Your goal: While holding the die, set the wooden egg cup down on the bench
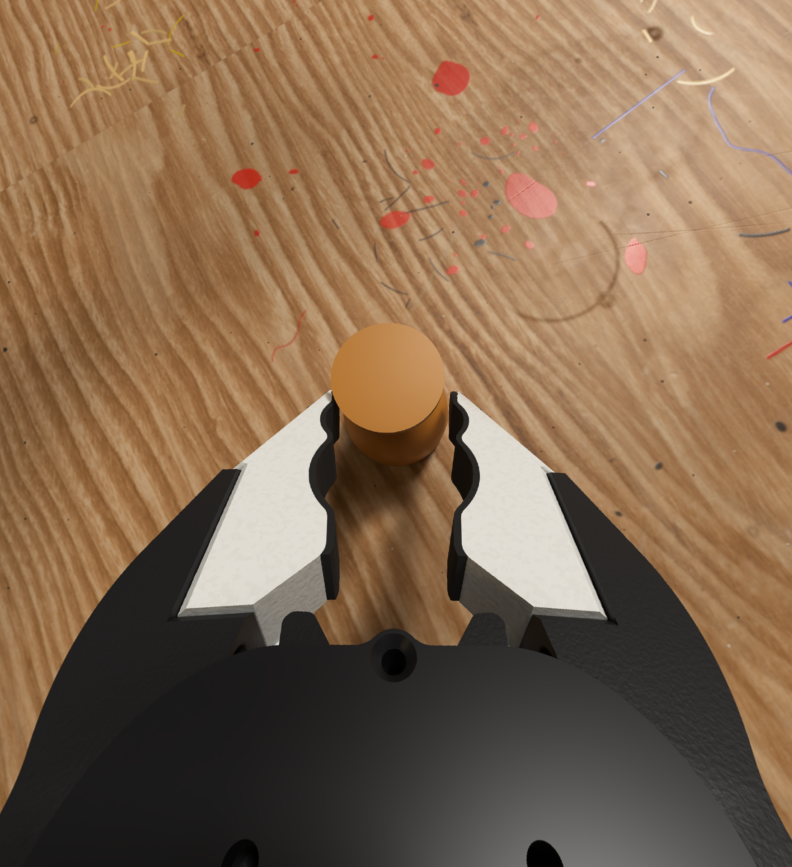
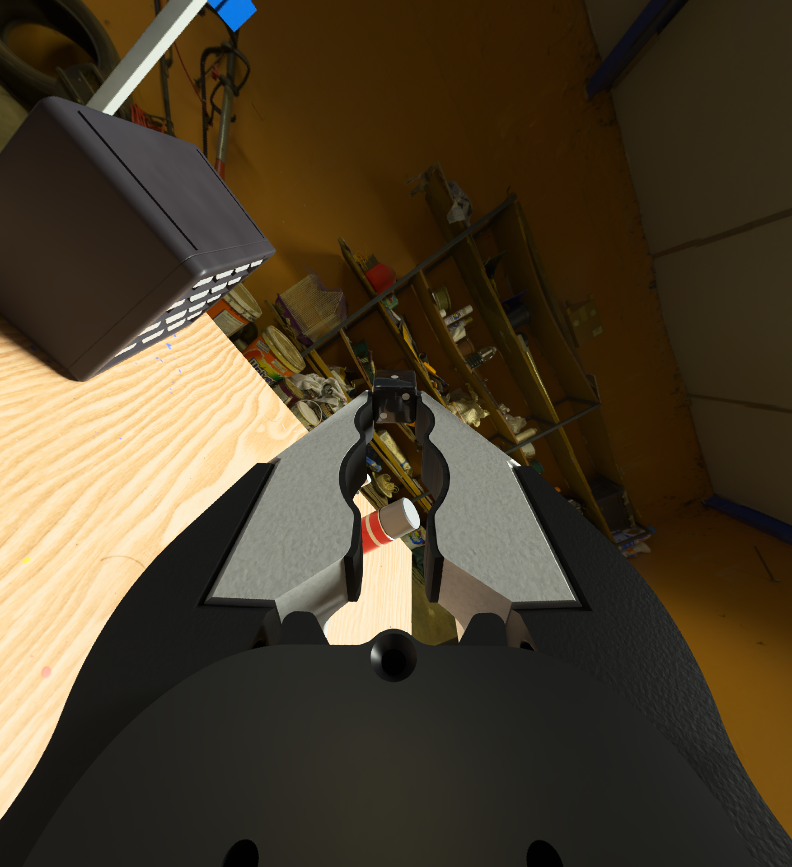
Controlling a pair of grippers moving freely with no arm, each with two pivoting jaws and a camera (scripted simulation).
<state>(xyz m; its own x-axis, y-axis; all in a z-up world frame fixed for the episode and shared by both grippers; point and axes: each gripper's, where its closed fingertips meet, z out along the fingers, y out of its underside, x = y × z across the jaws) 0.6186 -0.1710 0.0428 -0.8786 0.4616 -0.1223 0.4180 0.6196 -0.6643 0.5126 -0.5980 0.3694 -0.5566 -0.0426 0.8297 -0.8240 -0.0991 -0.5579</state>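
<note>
In the left wrist view my left gripper [image 1: 393, 407] is shut on the wooden egg cup [image 1: 388, 380], an orange-brown turned piece with a flat round end facing up. The fingertips [image 1: 329, 422] flank it closely on both sides. Its rounded lower end sits at the bench [image 1: 150, 328] surface, on its own shadow. In the right wrist view my right gripper [image 2: 394, 403] is shut on a small black die [image 2: 394, 396] with white pips, held at the fingertips in the air beyond the bench edge [image 2: 262, 413].
The bench ahead of the egg cup bears red paint splashes [image 1: 530, 196] and pen marks. A dark slotted box [image 2: 103, 234] stands on the bench at the left. A red and white cylinder [image 2: 387, 523] lies near the bench edge. Cluttered shelves [image 2: 455, 352] line the far wall.
</note>
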